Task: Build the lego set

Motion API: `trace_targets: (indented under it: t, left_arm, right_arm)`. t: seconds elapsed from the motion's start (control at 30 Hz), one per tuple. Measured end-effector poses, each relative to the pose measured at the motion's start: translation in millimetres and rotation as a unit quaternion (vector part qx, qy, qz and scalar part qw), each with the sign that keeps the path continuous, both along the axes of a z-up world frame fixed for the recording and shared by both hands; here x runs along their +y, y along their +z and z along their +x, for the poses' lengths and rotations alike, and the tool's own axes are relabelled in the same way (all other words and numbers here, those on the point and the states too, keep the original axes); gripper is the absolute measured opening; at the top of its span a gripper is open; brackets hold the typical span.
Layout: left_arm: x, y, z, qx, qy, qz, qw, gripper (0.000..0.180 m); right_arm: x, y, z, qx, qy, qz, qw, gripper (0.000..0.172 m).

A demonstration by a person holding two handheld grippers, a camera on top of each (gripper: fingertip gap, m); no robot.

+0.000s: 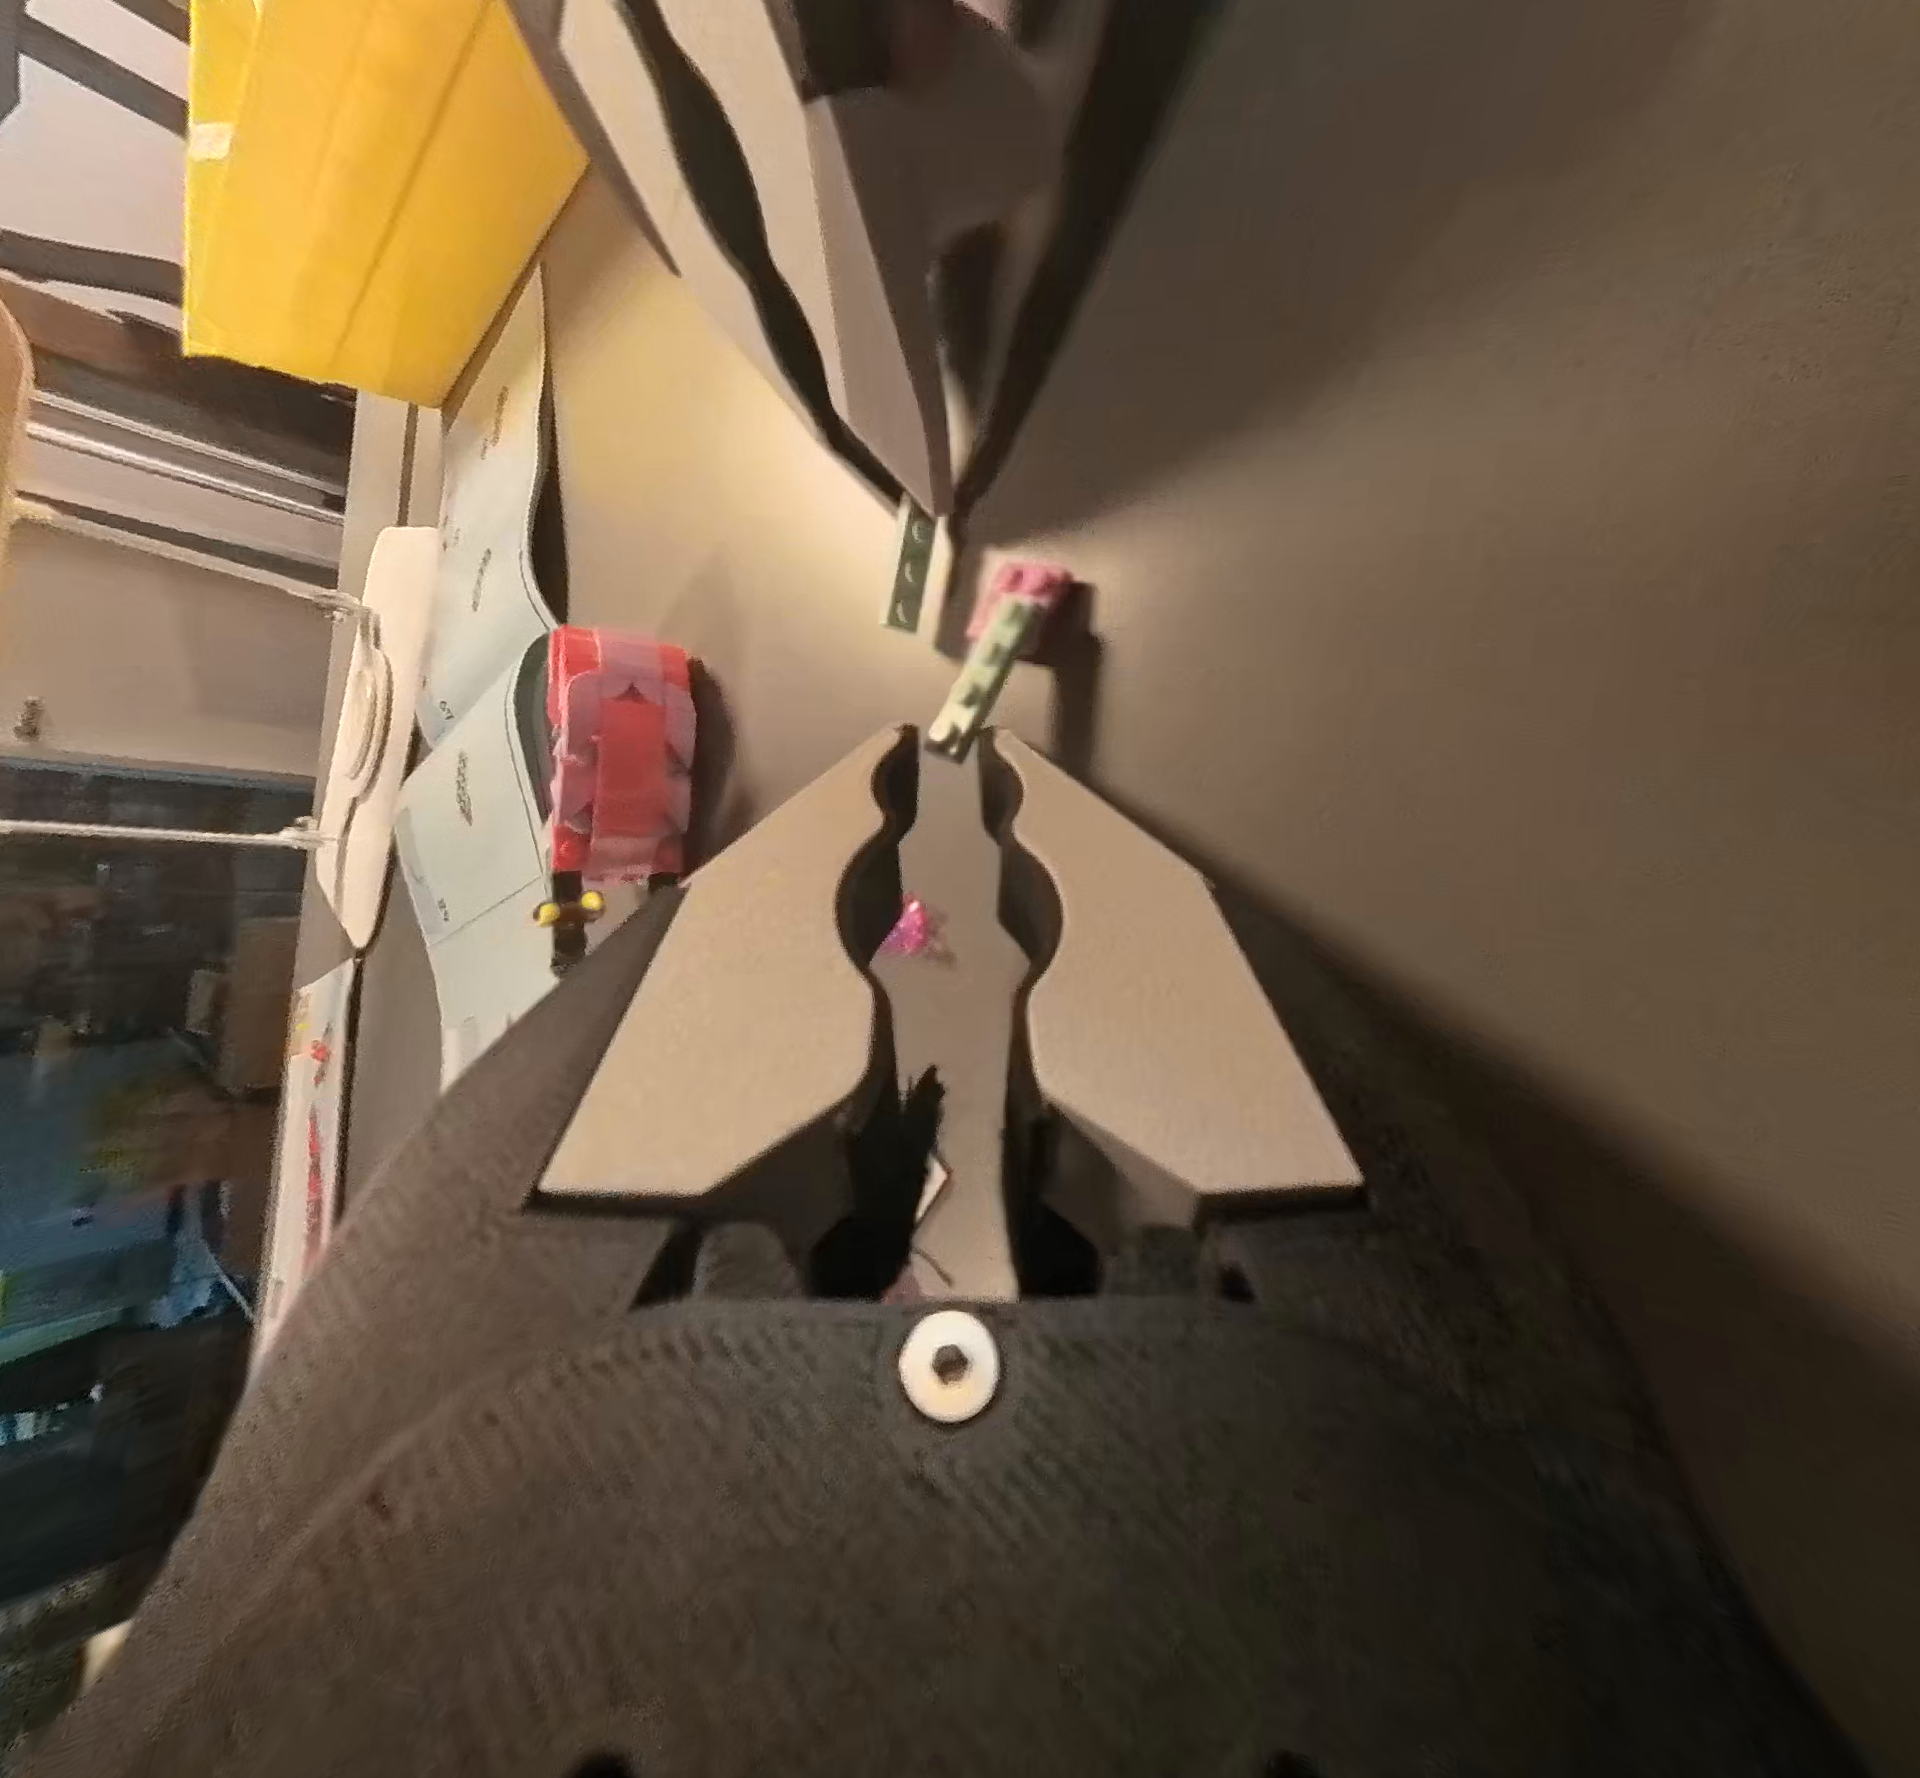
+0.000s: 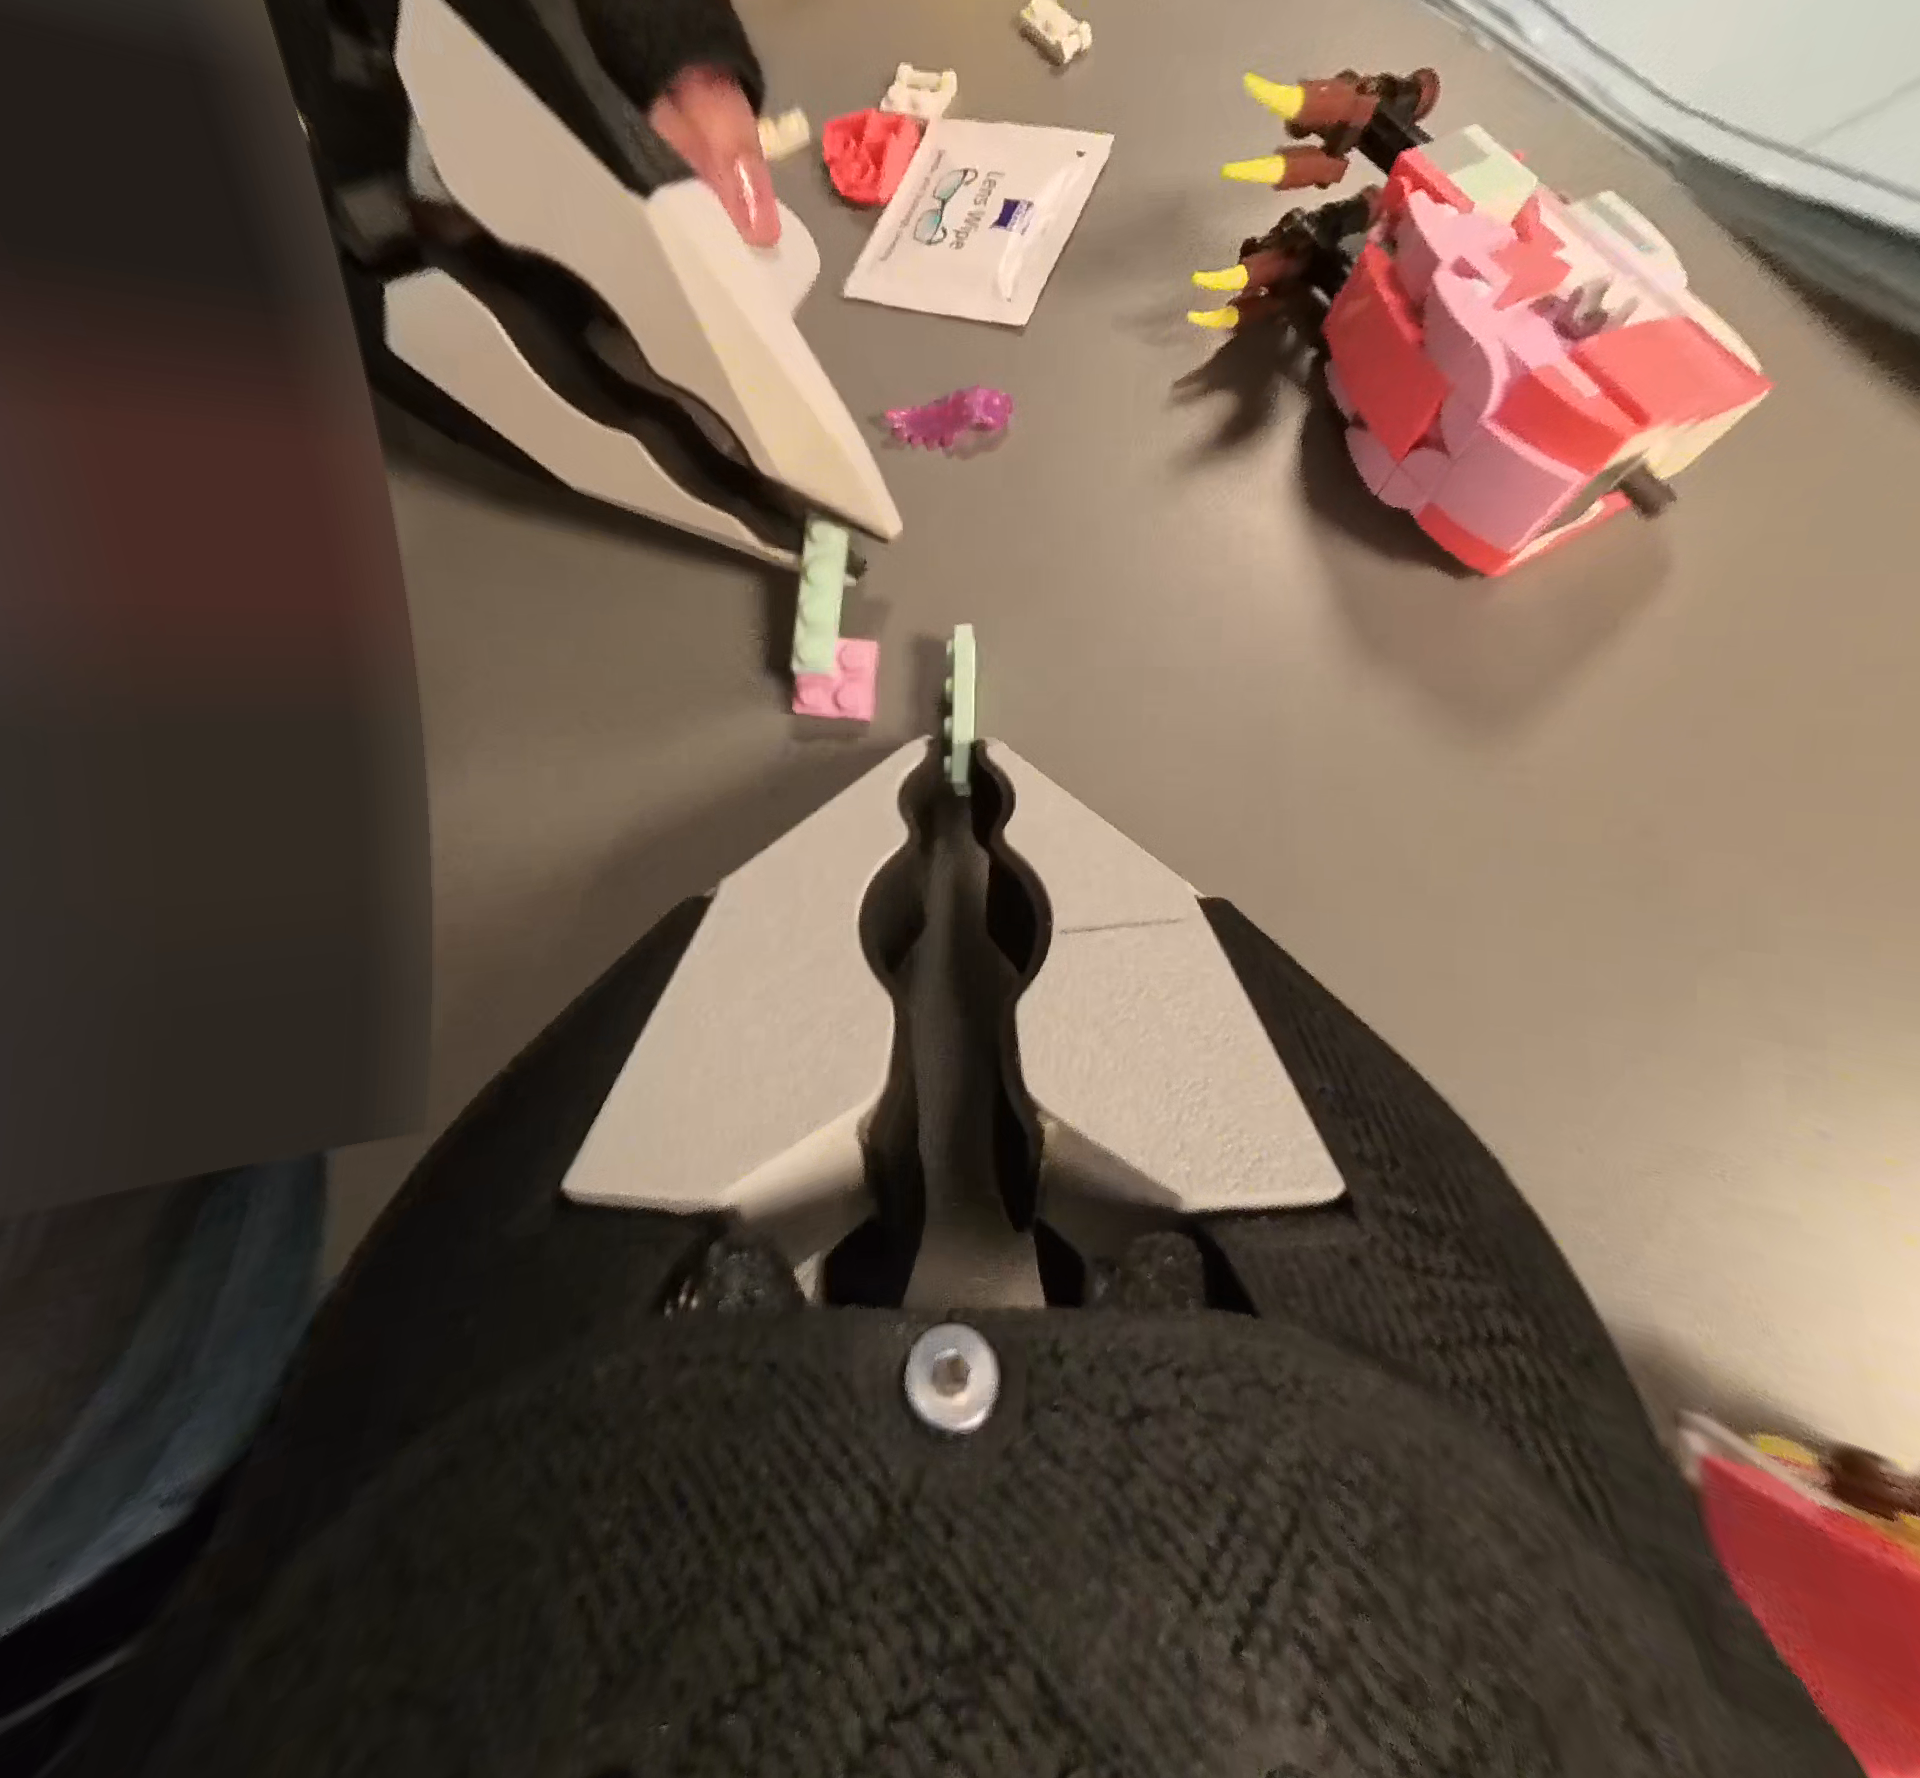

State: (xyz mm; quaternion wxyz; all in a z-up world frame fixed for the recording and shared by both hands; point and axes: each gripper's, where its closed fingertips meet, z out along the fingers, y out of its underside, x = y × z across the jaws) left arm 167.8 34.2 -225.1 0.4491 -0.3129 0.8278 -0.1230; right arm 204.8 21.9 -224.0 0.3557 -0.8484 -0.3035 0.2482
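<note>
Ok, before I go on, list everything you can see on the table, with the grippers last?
Mint plates: two; one on edge in right gripper, one stuck on pink brick.
Pink brick: one, table centre.
Brick model: one, red and pink, right.
Claws: four, brown, yellow-tipped, beside model.
Purple piece: one, translucent.
White packet: one.
Red piece: one.
White pieces: several, far side.
Yellow bin: one.
Left gripper: open around second plate's end.
Right gripper: clamping first plate.

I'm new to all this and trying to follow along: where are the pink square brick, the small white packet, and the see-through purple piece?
pink square brick (image 2: 837, 679): right wrist view, studded top.
small white packet (image 2: 977, 216): right wrist view, middle of its face.
see-through purple piece (image 2: 951, 414): right wrist view, its centre.
</note>
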Motion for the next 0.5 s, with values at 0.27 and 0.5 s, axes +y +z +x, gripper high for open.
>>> trace_targets:
  t: [0.27, 0.5]
  left_arm:
    - [-17.5, 34.0, 9.3, -0.074, -0.047, -0.001, 0.996, 0.036]
    - [-16.8, 28.7, 13.4, -0.069, -0.055, 0.044, 0.995, 0.038]
  right_arm:
    - [-10.1, 35.2, -15.3, 0.232, -0.015, -0.114, 0.966, 0.003]
    - [-12.8, 34.6, -11.2, 0.255, -0.036, -0.149, 0.955, 0.002]
